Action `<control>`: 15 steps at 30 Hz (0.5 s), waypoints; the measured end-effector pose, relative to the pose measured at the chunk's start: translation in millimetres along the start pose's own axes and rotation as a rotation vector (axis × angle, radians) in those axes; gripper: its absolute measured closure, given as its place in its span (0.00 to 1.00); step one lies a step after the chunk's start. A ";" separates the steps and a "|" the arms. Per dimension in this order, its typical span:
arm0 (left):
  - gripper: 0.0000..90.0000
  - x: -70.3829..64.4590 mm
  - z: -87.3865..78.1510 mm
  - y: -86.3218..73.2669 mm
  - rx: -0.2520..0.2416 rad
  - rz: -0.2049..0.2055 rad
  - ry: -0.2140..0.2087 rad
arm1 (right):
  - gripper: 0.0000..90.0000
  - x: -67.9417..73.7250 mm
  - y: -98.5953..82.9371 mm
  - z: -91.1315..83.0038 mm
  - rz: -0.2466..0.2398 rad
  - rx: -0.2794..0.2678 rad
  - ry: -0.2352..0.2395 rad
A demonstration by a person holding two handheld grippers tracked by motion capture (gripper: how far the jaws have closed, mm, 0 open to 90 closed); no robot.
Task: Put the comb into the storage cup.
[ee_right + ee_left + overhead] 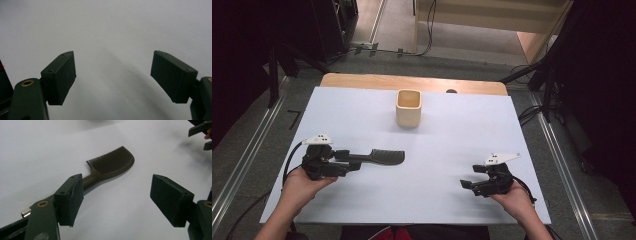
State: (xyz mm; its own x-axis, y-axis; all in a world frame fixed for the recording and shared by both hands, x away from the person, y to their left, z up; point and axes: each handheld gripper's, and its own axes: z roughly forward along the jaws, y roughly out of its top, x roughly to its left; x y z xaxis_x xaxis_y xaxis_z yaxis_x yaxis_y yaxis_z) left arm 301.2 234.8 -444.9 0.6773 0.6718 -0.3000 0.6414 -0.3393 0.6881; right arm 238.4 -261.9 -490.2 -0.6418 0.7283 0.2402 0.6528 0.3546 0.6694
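Left gripper (353, 162) at the lower left of the high view, held in the left hand (302, 185), jaws spread wide and empty. Dark comb (382, 157) flat on the white table (452, 140), left of centre, toothed end pointing toward the frame's right. In the left gripper view, comb (112, 166) lying in the upper middle, handle running down behind the left-hand jaw; whether touching that jaw or just beside it, impossible to tell. Right gripper (472, 177) at the lower right of the high view, in the right hand (514, 197), jaws also parted wide, nothing between them, well apart from the comb. Pale square cup (408, 107) upright near the table's far edge, upper middle of the frame.
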 end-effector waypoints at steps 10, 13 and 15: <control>0.31 5.3 3.6 15.8 0.003 0.008 0.030 | 0.21 -0.7 0.4 0.1 0.006 -0.007 0.006; 0.31 9.6 5.6 20.6 0.008 0.003 0.029 | 0.21 -0.9 0.5 0.2 0.007 -0.009 0.005; 0.31 11.8 7.4 23.4 0.012 0.000 0.036 | 0.21 -1.1 0.8 0.1 0.008 -0.013 0.006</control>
State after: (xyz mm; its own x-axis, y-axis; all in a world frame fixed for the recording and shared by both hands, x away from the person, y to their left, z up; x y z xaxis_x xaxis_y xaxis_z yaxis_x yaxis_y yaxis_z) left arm 326.9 230.0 -437.2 0.6637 0.6953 -0.2757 0.6458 -0.3467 0.6803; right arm 239.6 -262.3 -490.0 -0.6393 0.7272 0.2497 0.6524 0.3412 0.6767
